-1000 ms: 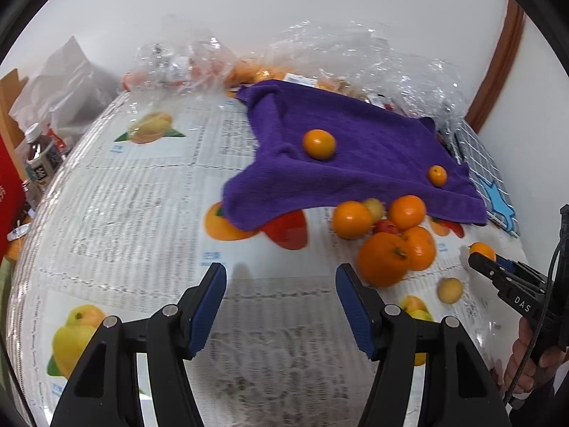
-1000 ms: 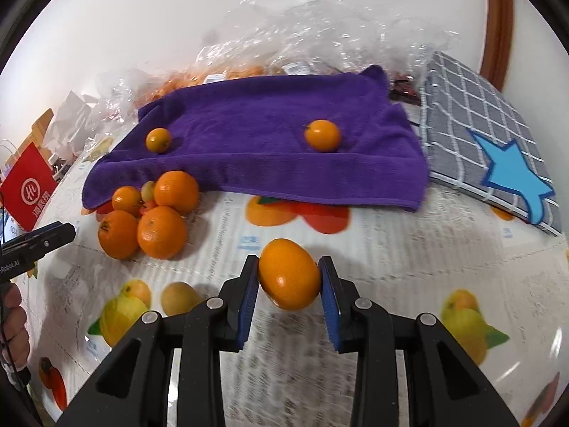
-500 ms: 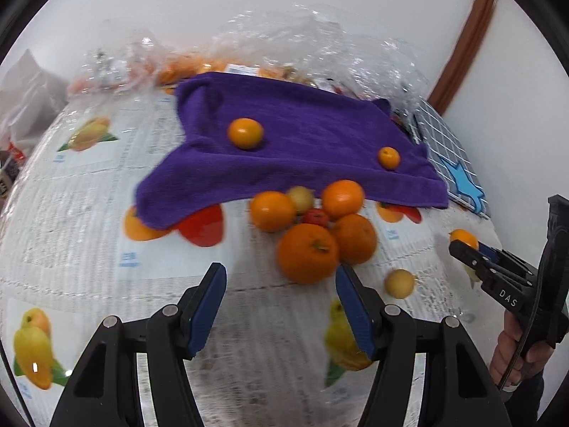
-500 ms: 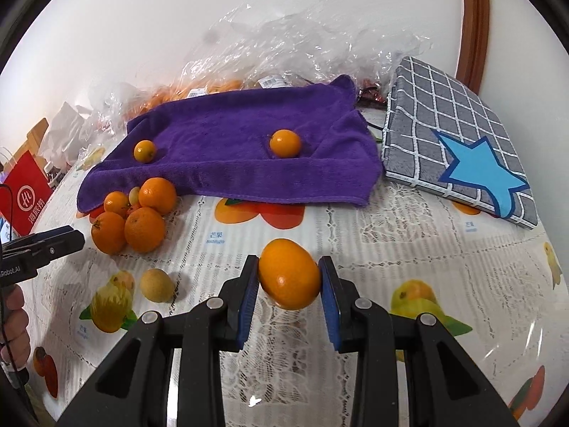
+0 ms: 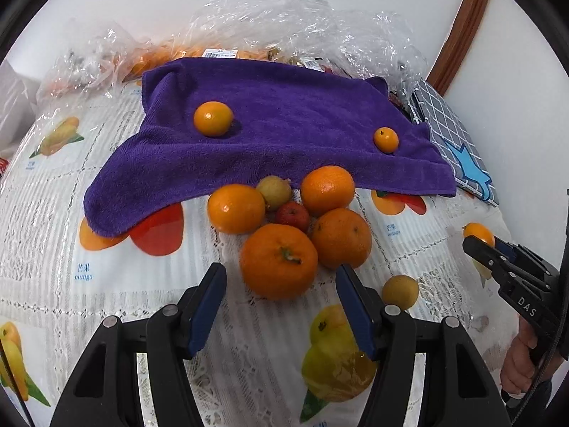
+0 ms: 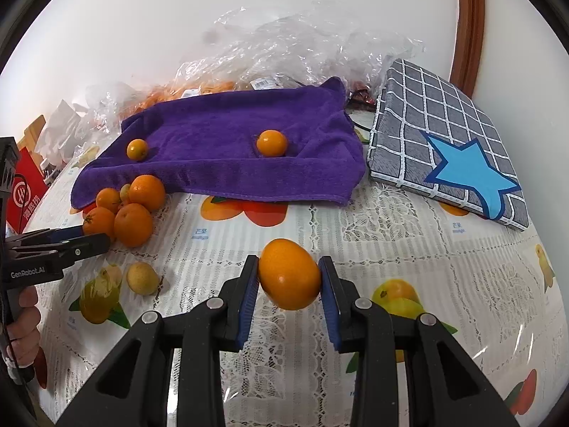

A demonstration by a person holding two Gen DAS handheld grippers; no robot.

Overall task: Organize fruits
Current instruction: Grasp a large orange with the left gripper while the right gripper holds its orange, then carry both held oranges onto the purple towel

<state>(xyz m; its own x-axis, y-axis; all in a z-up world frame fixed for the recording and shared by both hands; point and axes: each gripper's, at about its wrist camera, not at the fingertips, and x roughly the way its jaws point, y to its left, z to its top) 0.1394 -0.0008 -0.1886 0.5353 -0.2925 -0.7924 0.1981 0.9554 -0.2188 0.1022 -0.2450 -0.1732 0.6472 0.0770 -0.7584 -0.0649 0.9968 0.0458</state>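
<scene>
Left gripper (image 5: pixel 281 306) now closer to orange pile (image 5: pixel 284 227), jaws wide, empty. Right gripper (image 6: pixel 288 284) holds orange (image 6: pixel 288 273), next for towel (image 6: pixel 227 149).

Clear plastic bags (image 5: pixel 291 25) blur the orange fruit inside, and the purple towel (image 5: pixel 284 135) covers their lower part

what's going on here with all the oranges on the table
A person is sorting fruit with a hand-held tool in each hand. The right tool is shut on a small oval orange fruit, held above the tablecloth. The left tool is open, with a large orange from the loose pile just ahead between its tips. Two small oranges already sit on the purple towel.
</scene>
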